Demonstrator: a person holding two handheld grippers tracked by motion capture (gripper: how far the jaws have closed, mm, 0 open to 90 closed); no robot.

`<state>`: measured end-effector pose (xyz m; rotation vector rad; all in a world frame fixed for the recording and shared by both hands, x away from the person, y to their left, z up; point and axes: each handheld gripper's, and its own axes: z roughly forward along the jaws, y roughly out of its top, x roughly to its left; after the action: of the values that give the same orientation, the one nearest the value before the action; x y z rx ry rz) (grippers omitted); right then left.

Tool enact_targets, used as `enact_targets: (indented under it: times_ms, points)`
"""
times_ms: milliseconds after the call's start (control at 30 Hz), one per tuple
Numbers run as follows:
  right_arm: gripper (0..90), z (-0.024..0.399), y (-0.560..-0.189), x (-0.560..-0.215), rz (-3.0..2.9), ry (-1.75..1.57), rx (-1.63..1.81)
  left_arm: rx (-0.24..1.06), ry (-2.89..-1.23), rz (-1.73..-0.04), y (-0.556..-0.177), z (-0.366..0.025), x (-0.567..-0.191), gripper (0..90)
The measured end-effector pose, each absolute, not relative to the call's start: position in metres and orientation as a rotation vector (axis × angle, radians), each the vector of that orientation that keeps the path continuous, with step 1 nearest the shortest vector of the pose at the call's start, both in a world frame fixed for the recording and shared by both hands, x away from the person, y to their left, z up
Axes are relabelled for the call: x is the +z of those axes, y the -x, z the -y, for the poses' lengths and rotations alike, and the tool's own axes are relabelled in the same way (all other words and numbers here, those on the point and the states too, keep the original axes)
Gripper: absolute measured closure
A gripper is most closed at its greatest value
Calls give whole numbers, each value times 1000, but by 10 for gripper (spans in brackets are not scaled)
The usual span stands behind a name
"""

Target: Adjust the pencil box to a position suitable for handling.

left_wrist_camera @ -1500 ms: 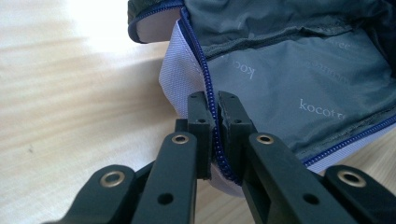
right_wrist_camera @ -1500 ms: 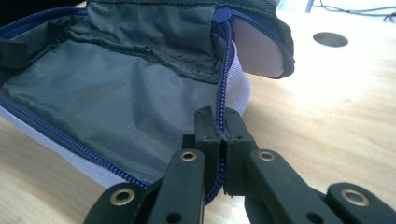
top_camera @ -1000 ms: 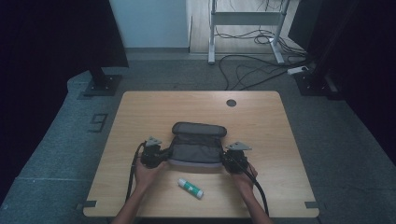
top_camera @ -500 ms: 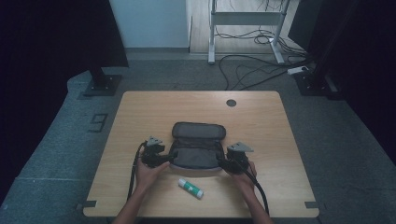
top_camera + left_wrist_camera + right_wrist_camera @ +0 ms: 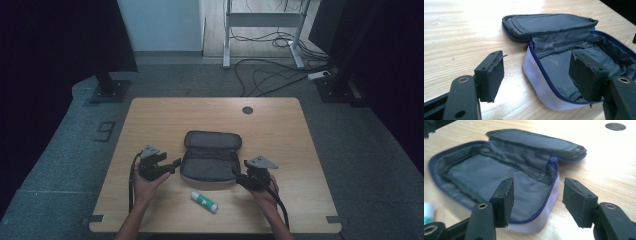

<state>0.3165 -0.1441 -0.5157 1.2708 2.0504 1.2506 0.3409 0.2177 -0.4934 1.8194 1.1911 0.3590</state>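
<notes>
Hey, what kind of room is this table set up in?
Probably a lab or recording studio: a lone wooden table on grey carpet, dark curtains around it, loose cables on the floor.

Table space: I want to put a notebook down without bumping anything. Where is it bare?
The far strip of the table between the pouch and the round hole is bare, as are both far corners. The near middle is crowded: left gripper, right gripper, glue stick.

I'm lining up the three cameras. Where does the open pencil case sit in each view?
High view: pencil case at table centre, between both hand-held grippers.
Left gripper view: pencil case upper right, lid propped open.
Right gripper view: pencil case centre-left.
Shared landmark: its blue zipper edge.
</notes>
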Motion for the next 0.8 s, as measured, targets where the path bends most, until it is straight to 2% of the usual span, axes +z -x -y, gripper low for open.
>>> enact_targets:
  times_ms: [433,800]
  points:
    - [426,148,-281,-512,-2109,-1190,1343,354,-1856,-1182,-308,-226,-510,300]
    - [436,129,-267,-517,-2197,-1102,1361,347,-1872,-1201,-301,-237,-521,314]
